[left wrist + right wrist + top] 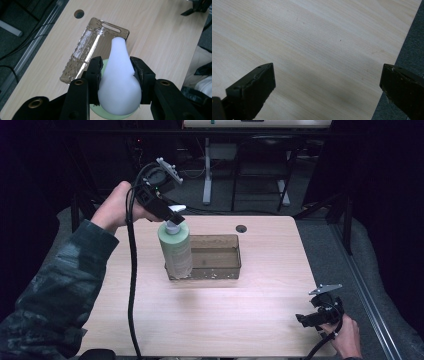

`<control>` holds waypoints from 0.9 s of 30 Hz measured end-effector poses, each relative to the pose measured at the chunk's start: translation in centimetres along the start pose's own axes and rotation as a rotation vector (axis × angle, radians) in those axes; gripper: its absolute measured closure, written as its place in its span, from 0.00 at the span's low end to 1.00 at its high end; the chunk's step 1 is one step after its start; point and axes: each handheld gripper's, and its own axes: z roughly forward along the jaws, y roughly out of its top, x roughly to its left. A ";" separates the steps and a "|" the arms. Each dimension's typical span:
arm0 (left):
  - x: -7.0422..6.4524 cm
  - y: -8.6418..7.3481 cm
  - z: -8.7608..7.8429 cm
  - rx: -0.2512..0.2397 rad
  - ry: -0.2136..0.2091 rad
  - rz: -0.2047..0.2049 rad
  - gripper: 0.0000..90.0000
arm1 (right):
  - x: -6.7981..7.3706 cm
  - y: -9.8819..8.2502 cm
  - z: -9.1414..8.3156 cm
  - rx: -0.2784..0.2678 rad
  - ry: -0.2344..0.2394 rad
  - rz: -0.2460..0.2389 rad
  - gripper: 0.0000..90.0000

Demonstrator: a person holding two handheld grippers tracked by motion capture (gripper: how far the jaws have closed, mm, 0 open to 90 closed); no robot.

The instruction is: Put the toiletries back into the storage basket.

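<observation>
Pale wood-grain surface [210, 315] under everything, dark room all around it, some desk legs and cables way at the back.

Nearest to us, our right claw [305, 320] just sits low at the near right corner of the surface, jaws spread wide with nothing between them. In the right gripper view we see bare wood between the two black jaws, so it's idle.

Further in, our left claw [117, 75] is doing the work. It's pinching the white pump head [119, 82] of a pale green bottle [176, 249], jaws pressed snug on both sides of the white top, gripping it from above. The bottle hangs roughly upright, tilted a touch, with its bottom at the near left corner of the clear bin [227, 262] in the middle of the surface. We can't tell whether the base is already resting inside or still floating over the rim.

Our guess: we're mid-placement, putting the bottle into the bin. Next move probably calls for easing it straight down until the base settles on the bin floor, staying clear of the near wall, then letting the jaws go. Pump-top grips can swing, so slow is better.
</observation>
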 end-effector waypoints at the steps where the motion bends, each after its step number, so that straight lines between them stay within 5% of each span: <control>1: 0.1 0.1 0.0 0.000 -0.006 0.002 0.70 | 0.0 0.0 0.0 0.005 -0.007 -0.006 0.00; 27: 2.3 1.4 1.1 0.021 0.065 -0.057 0.70 | 0.0 0.0 -0.2 0.000 0.000 0.003 0.00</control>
